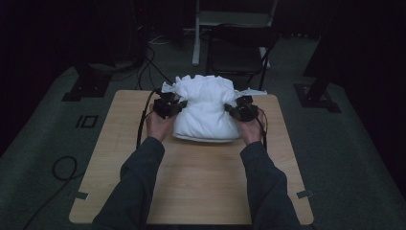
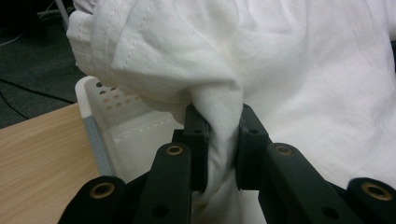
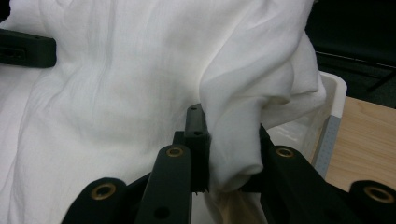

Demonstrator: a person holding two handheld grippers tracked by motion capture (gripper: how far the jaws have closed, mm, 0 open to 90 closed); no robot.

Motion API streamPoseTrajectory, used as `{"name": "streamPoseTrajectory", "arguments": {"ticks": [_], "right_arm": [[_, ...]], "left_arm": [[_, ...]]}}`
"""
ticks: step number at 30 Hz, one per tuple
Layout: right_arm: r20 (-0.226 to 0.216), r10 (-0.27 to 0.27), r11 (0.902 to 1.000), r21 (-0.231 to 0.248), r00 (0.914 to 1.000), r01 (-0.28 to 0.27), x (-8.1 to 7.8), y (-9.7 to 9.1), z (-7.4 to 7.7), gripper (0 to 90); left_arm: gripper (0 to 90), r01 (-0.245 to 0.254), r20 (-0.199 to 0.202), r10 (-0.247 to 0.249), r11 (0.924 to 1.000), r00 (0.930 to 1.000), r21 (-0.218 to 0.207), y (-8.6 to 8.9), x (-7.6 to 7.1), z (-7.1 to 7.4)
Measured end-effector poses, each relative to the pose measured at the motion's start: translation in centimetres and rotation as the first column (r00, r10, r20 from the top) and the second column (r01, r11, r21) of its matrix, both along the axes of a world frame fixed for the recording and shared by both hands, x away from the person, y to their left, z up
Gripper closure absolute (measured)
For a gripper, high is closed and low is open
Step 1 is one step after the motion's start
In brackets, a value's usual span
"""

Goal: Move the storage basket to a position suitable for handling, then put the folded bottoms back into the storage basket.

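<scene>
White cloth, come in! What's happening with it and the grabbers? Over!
Left gripper shut on white cloth. Right gripper shut on it too. Cloth bunched over white basket. Nothing in the way.

High view: fixed above the person's side, faced forward and down over the whole table [image 1: 191, 177]. Left and right gripper views: rode the grippers, looked close along black jaws from opposite sides. All three shared the white cloth [image 1: 206, 108] [image 2: 289, 70] [image 3: 116, 84].
</scene>
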State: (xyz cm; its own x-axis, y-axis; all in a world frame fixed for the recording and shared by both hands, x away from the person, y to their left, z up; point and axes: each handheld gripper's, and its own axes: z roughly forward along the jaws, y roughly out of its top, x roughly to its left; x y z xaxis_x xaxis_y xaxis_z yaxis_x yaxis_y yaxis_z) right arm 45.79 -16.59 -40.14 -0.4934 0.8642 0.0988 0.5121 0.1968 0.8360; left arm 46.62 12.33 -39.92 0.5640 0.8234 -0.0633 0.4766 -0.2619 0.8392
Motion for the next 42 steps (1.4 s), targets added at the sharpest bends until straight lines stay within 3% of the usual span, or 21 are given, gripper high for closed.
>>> {"name": "streamPoseTrajectory", "arguments": {"ticks": [8, 20, 42], "right_arm": [[-0.006, -0.014, 0.9998, 0.016, 0.9999, 0.015, 0.6, -0.1, -0.2, 78.1], [0.010, -0.029, 0.9992, 0.027, 0.9995, 0.028, 1.2, -0.5, 0.8, 78.1], [0.001, -0.030, 0.9995, 0.009, 0.9995, 0.030, 2.3, 0.1, 0.8, 78.1]], "left_arm": [[78.1, -0.007, -0.001, 0.007, 0.9998, 1.0000, 0.019, -0.5, 0.9, 0.5], [78.1, -0.020, 0.019, 0.019, 0.9996, 0.9996, 0.018, -0.9, 1.7, 1.6], [78.1, -0.048, -0.003, 0.048, 0.9988, 0.9989, 0.010, -0.7, 2.8, 0.6]]}}
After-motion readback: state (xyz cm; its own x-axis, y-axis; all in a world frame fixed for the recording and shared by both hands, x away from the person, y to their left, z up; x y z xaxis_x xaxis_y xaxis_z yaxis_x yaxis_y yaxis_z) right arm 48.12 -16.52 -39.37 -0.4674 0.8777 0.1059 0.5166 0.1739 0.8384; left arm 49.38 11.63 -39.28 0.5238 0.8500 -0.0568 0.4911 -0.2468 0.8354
